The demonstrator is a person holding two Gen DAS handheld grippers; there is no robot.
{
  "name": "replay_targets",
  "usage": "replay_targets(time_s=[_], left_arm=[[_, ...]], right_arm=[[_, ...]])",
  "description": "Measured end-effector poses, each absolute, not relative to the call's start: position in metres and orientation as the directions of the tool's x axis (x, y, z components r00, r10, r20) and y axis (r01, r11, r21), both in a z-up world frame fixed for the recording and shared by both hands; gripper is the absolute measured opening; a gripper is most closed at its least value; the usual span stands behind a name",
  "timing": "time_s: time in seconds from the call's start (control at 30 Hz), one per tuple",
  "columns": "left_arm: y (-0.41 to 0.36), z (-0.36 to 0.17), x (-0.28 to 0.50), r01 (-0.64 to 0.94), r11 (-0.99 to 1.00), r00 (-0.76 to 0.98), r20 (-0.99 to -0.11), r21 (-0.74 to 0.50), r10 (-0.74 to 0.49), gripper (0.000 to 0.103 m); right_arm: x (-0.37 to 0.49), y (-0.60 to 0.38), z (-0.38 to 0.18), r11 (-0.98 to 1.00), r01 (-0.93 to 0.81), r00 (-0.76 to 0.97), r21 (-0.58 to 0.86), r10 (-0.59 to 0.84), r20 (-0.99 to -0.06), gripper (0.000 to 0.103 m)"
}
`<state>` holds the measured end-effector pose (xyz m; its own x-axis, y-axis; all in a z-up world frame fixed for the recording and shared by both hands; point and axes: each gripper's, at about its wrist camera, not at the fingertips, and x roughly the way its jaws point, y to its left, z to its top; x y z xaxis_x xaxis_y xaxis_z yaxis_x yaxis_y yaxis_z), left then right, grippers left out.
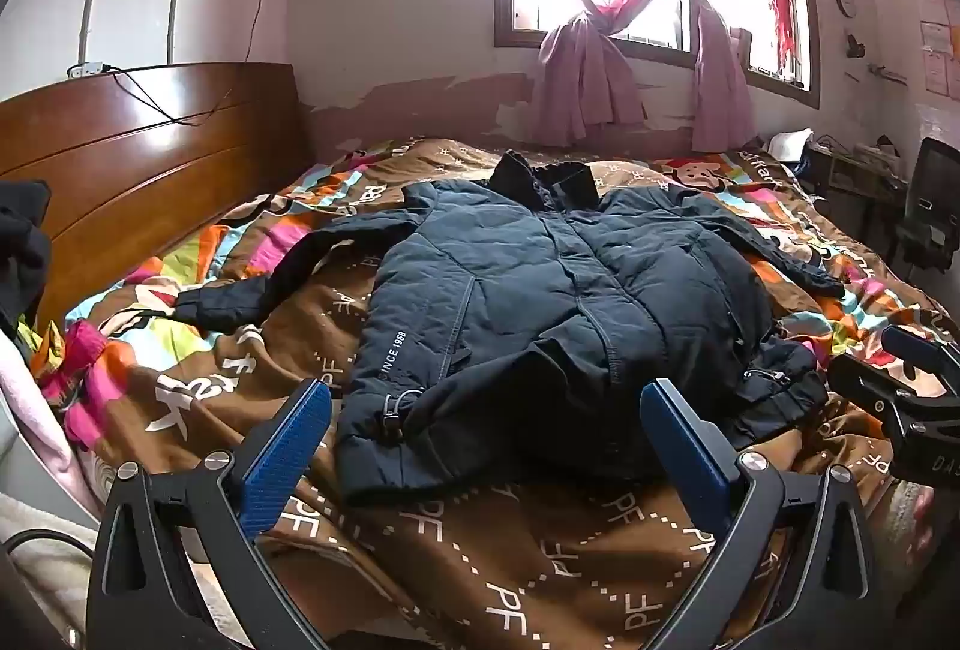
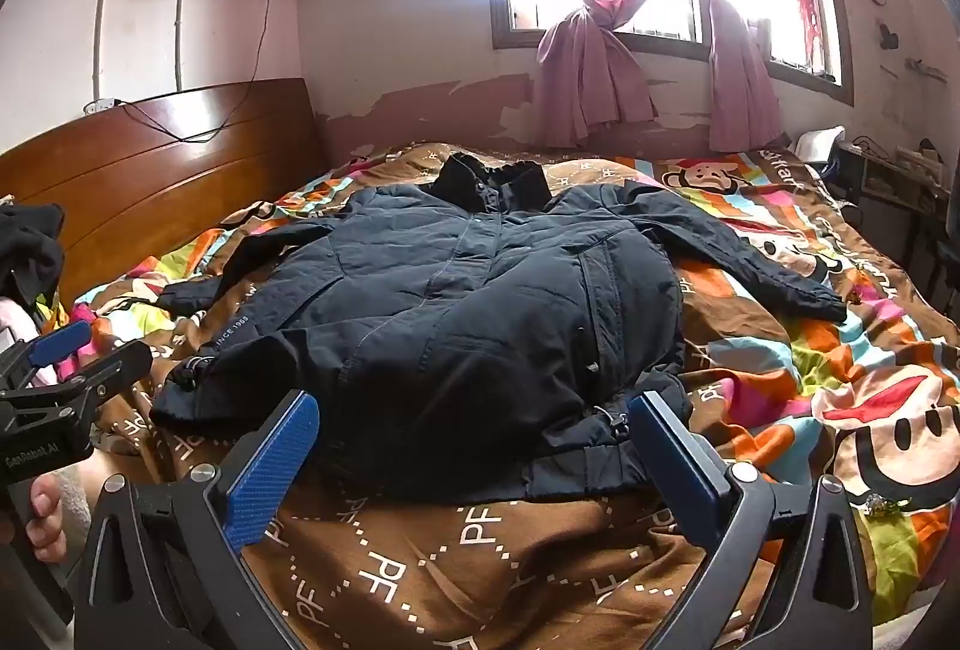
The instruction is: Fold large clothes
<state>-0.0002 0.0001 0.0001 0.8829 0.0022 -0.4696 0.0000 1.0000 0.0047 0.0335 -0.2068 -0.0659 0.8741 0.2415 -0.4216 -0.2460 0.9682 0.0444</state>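
A dark navy padded jacket (image 1: 540, 290) lies front up on the bed, collar toward the window, both sleeves spread out; it also shows in the right wrist view (image 2: 468, 302). My left gripper (image 1: 486, 410) is open and empty, its blue pads over the jacket's near left hem. My right gripper (image 2: 474, 422) is open and empty, straddling the near right hem. The right gripper shows at the right edge of the left wrist view (image 1: 900, 380), and the left gripper at the left edge of the right wrist view (image 2: 66, 362).
The bed has a brown and multicoloured patterned cover (image 1: 480, 548). A wooden headboard (image 1: 150, 158) stands at the left with dark clothes (image 1: 24, 242) beside it. A window with pink curtains (image 1: 600, 20) is behind. A desk and chair (image 1: 924, 206) stand at the right.
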Motion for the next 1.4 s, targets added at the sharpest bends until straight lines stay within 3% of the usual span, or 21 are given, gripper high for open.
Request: replay_targets(time_s=[1.4], left_arm=[[0.0022,0.0026,-0.0016,0.004,1.0,0.884,-0.467,0.004,-0.002,0.101]], right_arm=[[0.034,-0.2093,-0.0646,0.968,-0.245,0.874,0.052,0.244,-0.419,0.103]])
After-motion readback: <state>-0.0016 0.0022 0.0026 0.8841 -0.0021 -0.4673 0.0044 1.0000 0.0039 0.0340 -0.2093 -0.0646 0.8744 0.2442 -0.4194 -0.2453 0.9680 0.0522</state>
